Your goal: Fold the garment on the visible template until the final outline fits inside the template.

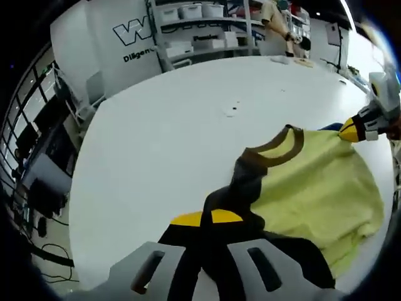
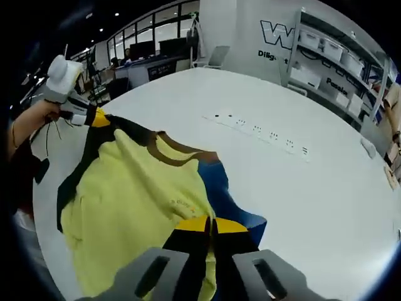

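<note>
In the left gripper view the left hand-held gripper (image 1: pixel 212 219) reaches forward low over the white bench (image 1: pixel 169 144), its yellow-tipped jaws brought together and clamped on a dark fold of the garment (image 1: pixel 313 188). The garment is a pale yellow shirt with dark brown collar and sleeve trim, lying partly bunched on the bench near its edge. At the right side of this view the right hand-held gripper (image 1: pixel 352 130) pinches the far shoulder of the shirt.

In the right gripper view the right hand-held gripper (image 2: pixel 212 224) likewise has its jaws closed on the garment (image 2: pixel 125 194) at a dark edge, beside a blue patch (image 2: pixel 222 197) that shows from under the yellow cloth. At upper left a person's hand (image 2: pixel 39 116) holds the left hand-held gripper (image 2: pixel 100 118), which grips the shirt's opposite corner, so the cloth is stretched between the two.

Behind the bench (image 2: pixel 301 188) a white wall panel (image 1: pixel 119 50) bears a large outlined "W" and a line beginning "Dilgen", too small to read fully. Shelves (image 1: pixel 194 28) hold white bins.
</note>
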The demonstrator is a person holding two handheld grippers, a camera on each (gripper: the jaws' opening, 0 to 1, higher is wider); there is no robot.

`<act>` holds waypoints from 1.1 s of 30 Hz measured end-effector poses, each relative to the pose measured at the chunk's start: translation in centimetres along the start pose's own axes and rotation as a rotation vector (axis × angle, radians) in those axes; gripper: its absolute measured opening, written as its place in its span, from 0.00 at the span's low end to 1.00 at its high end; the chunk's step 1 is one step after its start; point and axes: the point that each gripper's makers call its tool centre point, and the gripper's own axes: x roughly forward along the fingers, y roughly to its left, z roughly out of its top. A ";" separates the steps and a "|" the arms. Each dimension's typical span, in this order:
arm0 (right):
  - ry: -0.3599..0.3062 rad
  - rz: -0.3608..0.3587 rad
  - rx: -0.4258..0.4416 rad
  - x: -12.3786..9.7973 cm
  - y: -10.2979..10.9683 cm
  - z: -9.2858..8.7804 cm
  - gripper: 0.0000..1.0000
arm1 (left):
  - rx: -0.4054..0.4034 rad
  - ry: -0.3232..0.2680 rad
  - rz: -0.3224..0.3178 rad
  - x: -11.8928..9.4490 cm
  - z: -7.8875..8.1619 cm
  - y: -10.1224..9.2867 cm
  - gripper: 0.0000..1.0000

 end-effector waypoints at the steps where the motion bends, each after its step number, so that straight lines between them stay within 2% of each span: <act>1: 0.011 0.002 0.002 0.3 -0.1 -0.2 0.00 | 0.004 0.008 -0.003 0.2 -0.1 0.0 0.03; 3: 0.041 -0.011 0.000 1.2 -0.8 -0.7 0.00 | 0.011 0.041 -0.034 1.2 -0.8 -0.3 0.03; 5: 0.081 -0.032 -0.010 2.9 -2.1 -1.8 0.00 | 0.002 0.073 -0.032 2.1 -1.8 0.2 0.03; 7: 0.101 -0.017 0.007 3.6 -2.3 -2.2 0.00 | -0.003 0.071 -0.012 2.2 -1.9 0.5 0.03; 9: 0.148 -0.010 0.007 4.7 -3.2 -3.5 0.00 | -0.004 0.087 -0.015 2.8 -2.3 0.4 0.03; 11: 0.181 -0.038 -0.052 5.1 -3.8 -4.3 0.00 | -0.004 0.125 0.004 3.2 -3.1 0.9 0.04; 15: 0.191 -0.037 -0.081 5.2 -3.7 -4.3 0.00 | -0.026 0.133 0.025 2.9 -3.5 1.6 0.04; 16: 0.193 -0.038 -0.089 4.8 -3.5 -4.3 0.00 | 0.019 0.125 0.028 2.8 -3.3 1.8 0.04; 19: 0.159 -0.030 -0.140 3.6 -2.8 -3.1 0.00 | 0.011 0.079 0.039 1.3 -2.1 2.5 0.04; 22: 0.168 -0.030 -0.193 2.4 -2.1 -2.1 0.00 | 0.002 0.031 0.044 -0.5 -0.4 3.3 0.04; 26: 0.150 -0.038 -0.208 1.5 -1.9 -0.8 0.00 | -0.005 0.011 0.048 -1.3 0.6 4.1 0.04; 28: 0.145 -0.041 -0.224 1.2 -1.8 -0.1 0.00 | -0.011 -0.019 0.039 -1.6 1.7 4.5 0.05; 30: 0.151 -0.050 -0.240 0.9 -1.9 0.5 0.00 | -0.018 -0.047 0.017 -1.7 2.7 4.6 0.10; 32: 0.141 -0.060 -0.254 0.7 -2.1 1.9 0.00 | 0.000 -0.051 0.014 -1.6 4.0 5.0 0.19; 33: 0.116 -0.070 -0.259 0.9 -2.3 4.0 0.00 | 0.015 -0.067 0.017 -1.4 5.9 5.8 0.27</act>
